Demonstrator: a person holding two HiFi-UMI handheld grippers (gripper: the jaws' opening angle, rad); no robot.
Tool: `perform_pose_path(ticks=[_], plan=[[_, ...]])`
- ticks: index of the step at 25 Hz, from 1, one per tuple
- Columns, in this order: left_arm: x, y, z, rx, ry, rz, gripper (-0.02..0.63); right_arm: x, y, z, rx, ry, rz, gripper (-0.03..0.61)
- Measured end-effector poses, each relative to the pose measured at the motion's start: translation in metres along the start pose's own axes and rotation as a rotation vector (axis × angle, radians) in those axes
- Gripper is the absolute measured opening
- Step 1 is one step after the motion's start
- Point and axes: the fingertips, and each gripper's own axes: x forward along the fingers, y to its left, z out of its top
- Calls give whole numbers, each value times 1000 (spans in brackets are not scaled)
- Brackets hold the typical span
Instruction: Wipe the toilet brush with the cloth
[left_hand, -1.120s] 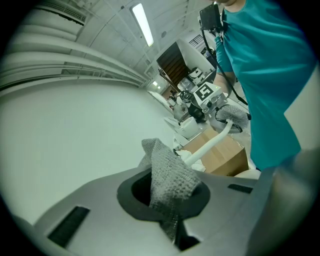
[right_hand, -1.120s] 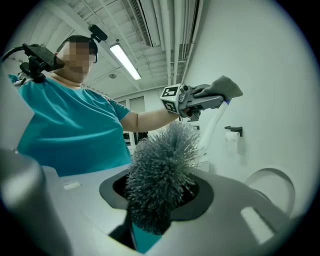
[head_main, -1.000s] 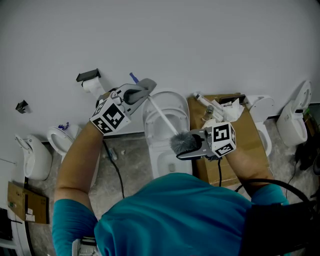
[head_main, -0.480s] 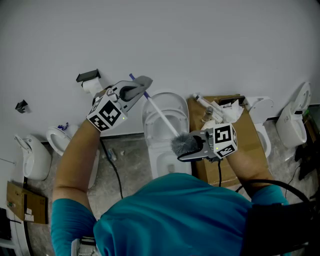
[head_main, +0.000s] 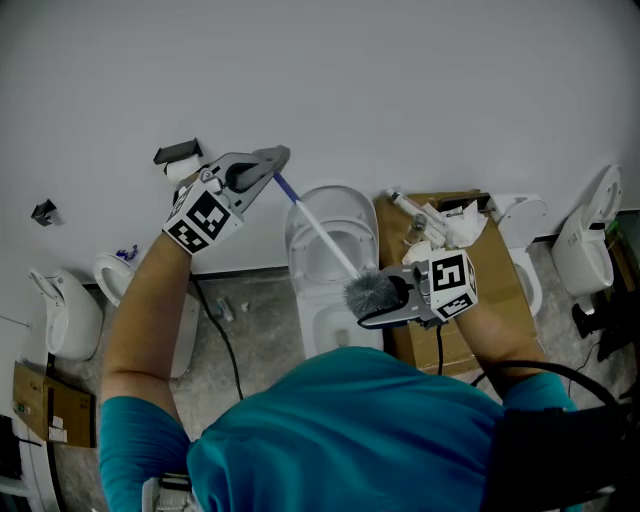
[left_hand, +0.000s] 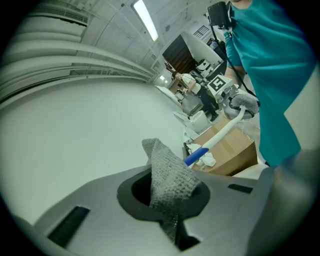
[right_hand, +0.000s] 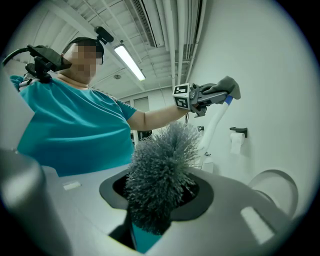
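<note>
Above the open toilet (head_main: 322, 215), against the pale wall (head_main: 450, 90), the toilet brush (head_main: 320, 235) was held on a slant, its bristle head (right_hand: 161, 170) low and its blue-tipped handle (left_hand: 220, 137) running up to the left. The right tongs (right_hand: 159, 205) were closed about halfway, clamped on the bristle head, which was squeezed between the jaws and so steadied. The left tongs (left_hand: 169, 210) were shut tight on a fold of grey woven cloth (left_hand: 167, 175), the loose part standing up past the jaw tips. That cloth was seen right at the blue top end of the handle. Whether it touched the plastic or sat just clear of it could not be told from any view.

The wiping step was judged to be in hand, with a stroke along the handle at its upper limit. Much of the white shaft was judged to be left for the cloth. For the next move, the cloth would need to be brought down against the shaft and pressed around it rather than beside it. The head would have to be pinned firmly so that the long handle was not swung aside. Some turning of the brush would be called for so that its far side was reached.
</note>
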Motion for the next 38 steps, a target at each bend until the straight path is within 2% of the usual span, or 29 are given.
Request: perform_pose_path(ticks=[3, 5, 7, 9, 13, 16, 20, 24, 32, 38], plan=[[-6, 7, -5, -11, 7, 30, 12, 1, 5, -1, 4, -10, 2, 156], [-12, 11, 0, -35, -17, 61, 12, 1, 3, 1, 15, -29, -19, 156], [-19, 10, 16, -51, -61, 88, 12, -1, -4, 8, 41, -83, -48, 156], [-23, -2, 34, -16, -93, 92, 12, -9, -15, 24, 79, -177, -71, 156], [-15, -59, 68, 54, -159, 5, 12, -28, -30, 66, 135, -381, -86, 156], [-8, -103, 87, 49, -227, -56, 12, -31, -27, 81, 140, -448, -57, 156], [-3, -128, 108, 24, -297, -93, 12, -29, -22, 88, 156, -480, -19, 156], [-5, -137, 120, 44, -331, -121, 12, -28, -20, 92, 181, -497, -1, 156], [-8, -148, 130, 96, -344, -161, 12, -25, -19, 93, 203, -477, -13, 156], [-6, -145, 130, 89, -336, -153, 12, -22, -17, 87, 199, -420, -13, 152]])
